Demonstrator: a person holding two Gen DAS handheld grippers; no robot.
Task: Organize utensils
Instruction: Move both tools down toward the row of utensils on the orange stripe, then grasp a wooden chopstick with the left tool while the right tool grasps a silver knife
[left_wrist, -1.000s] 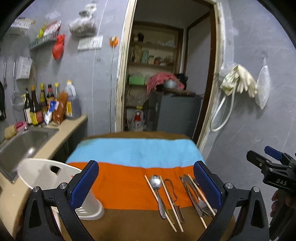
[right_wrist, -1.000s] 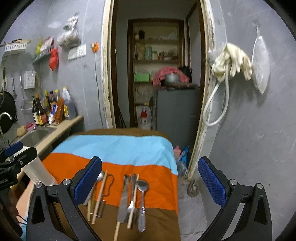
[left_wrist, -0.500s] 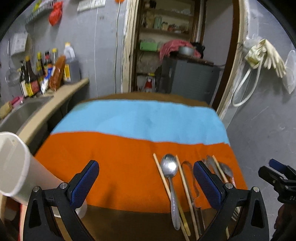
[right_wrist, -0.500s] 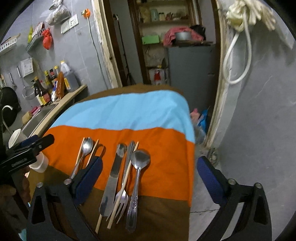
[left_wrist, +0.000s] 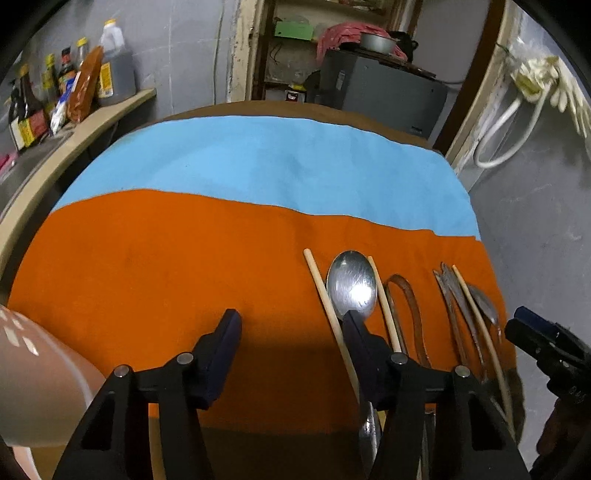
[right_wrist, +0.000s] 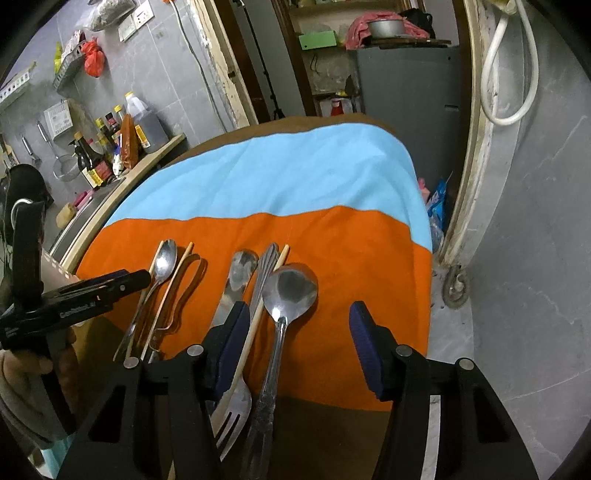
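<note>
Orange, blue and brown cloth (left_wrist: 184, 258) covered the desk, and all the utensils lay on its orange band, handles toward me.

My left claw (left_wrist: 291, 328) pointed down at the cloth. Its jaws were closing, but only bare orange cloth was between them; they gripped nothing. The right pad (left_wrist: 360, 332) of this claw stood just over the neck of the small spoon (left_wrist: 351, 284); I could not tell if it touched. One chopstick (left_wrist: 325, 299) lay on the left of this spoon and another on its right. Next to them was a bent metal loop (left_wrist: 406, 295), maybe tongs, I was not sure. On the far left a pale plastic holder (left_wrist: 33, 376) filled the corner.

My right claw (right_wrist: 295, 328) was also closing. The big spoon (right_wrist: 291, 288) lay between its jaws with its handle running under the claw, but the pads did not press it. The fork (right_wrist: 236, 406), with a chopstick (right_wrist: 258, 317) across it, lay just inside the left pad (right_wrist: 232, 347), and the knife (right_wrist: 236, 284) was partly behind that pad. Each claw was visible at the side of the other camera's view.
</note>
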